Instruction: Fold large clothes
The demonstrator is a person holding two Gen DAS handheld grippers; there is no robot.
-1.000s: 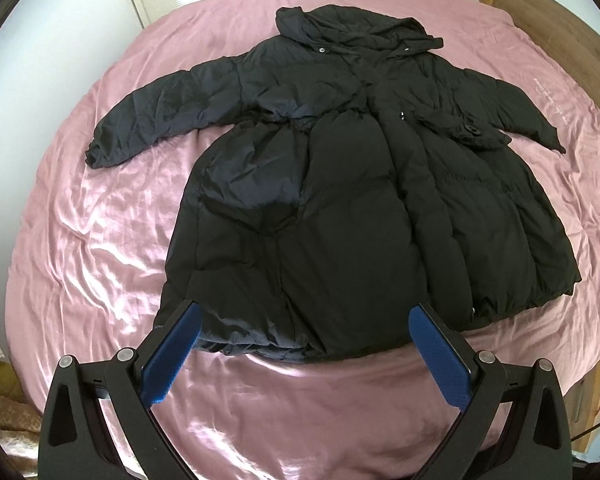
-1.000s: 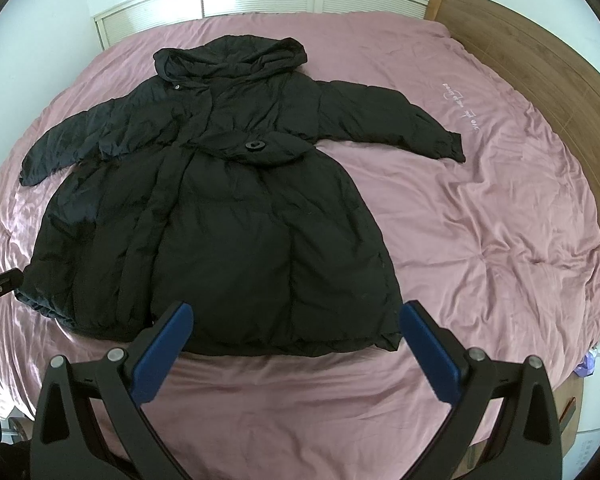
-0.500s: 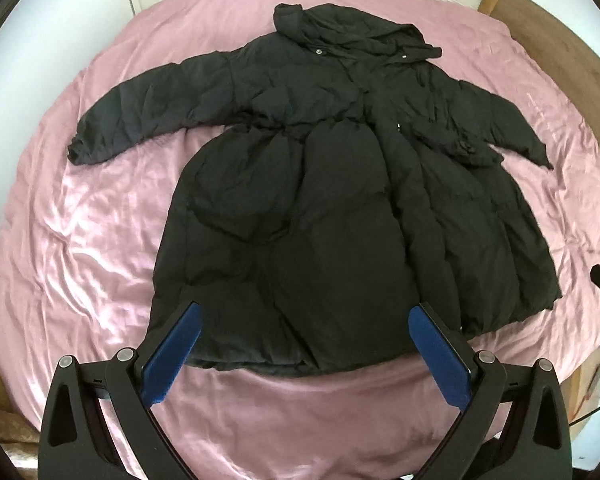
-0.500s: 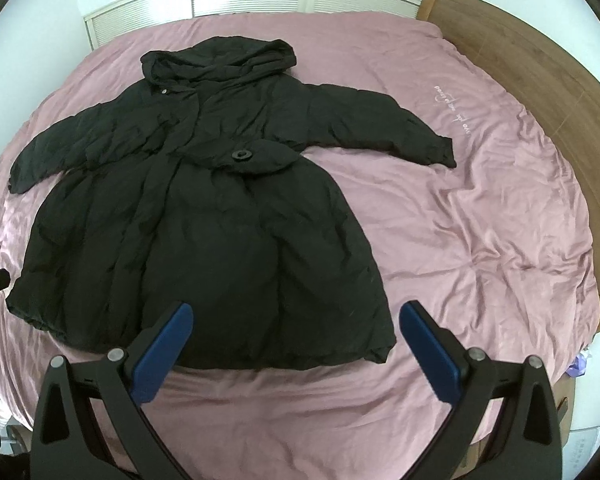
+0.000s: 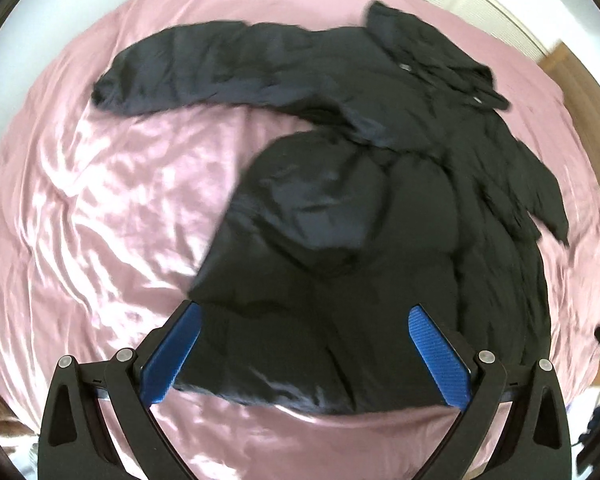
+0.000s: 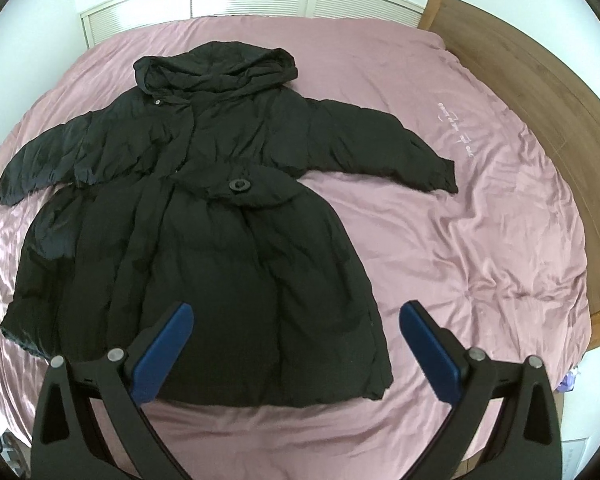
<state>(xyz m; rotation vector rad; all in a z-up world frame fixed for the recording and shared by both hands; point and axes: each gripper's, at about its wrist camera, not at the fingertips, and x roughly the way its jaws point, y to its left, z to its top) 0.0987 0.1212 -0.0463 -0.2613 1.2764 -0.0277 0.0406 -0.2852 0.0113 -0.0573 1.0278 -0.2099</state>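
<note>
a black puffy coat (image 6: 204, 240) lies spread flat, front side up, on a bed with a pink sheet (image 6: 480, 248). its hood (image 6: 216, 68) points toward the white slatted panels (image 6: 252, 0) at the far side, and both sleeves reach out sideways. a round button (image 6: 240, 185) sits on a flap at the waist. a wooden headboard (image 6: 540, 120) runs along the right edge of the bed.

the right gripper (image 6: 296, 322) hangs above the coat's near hem, its blue-padded fingers (image 6: 162, 360) spread wide with nothing between them. the left gripper (image 5: 304, 322) hangs over the other lower corner of the coat (image 5: 360, 260), jaws also spread wide and holding nothing. the left view is blurred and tilted, with one sleeve (image 5: 204, 72) stretching across the pink sheet (image 5: 100, 208).
</note>
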